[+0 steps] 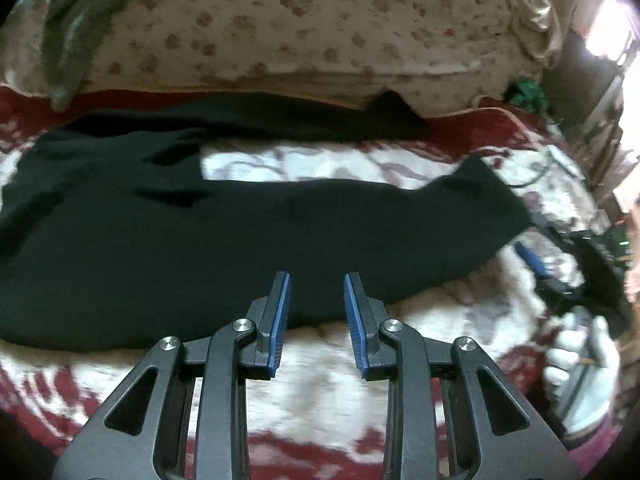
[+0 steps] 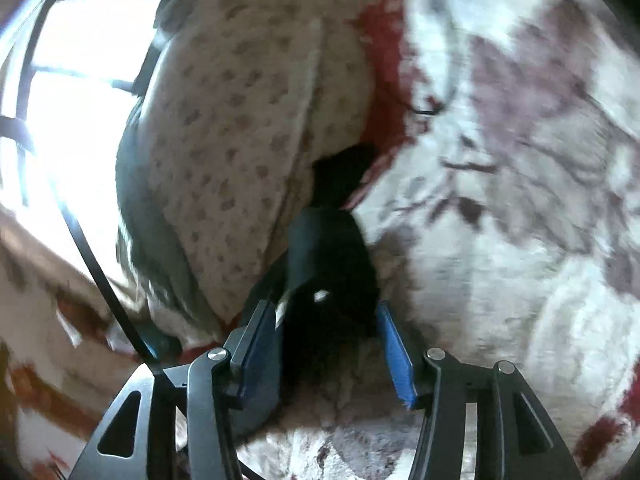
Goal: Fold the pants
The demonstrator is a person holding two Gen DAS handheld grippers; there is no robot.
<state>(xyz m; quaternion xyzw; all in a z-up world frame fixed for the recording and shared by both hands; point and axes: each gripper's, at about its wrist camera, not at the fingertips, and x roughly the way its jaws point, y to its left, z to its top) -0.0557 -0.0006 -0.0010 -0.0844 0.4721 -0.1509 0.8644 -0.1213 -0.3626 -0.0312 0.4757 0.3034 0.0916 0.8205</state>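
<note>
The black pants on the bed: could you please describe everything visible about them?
The black pants are plain, soft, matte fabric, lying mostly flat on a red-and-white fleecy blanket. The two legs stretch rightward and lie apart, blanket showing between them; the far leg's end rests against a floral pillow. One cuff sits between the open right gripper pads, not visibly pinched.

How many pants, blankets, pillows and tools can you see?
Pants: 1
Blanket: 1
Pillow: 1
Tools: 2, left tool, right tool
Total: 5
</note>
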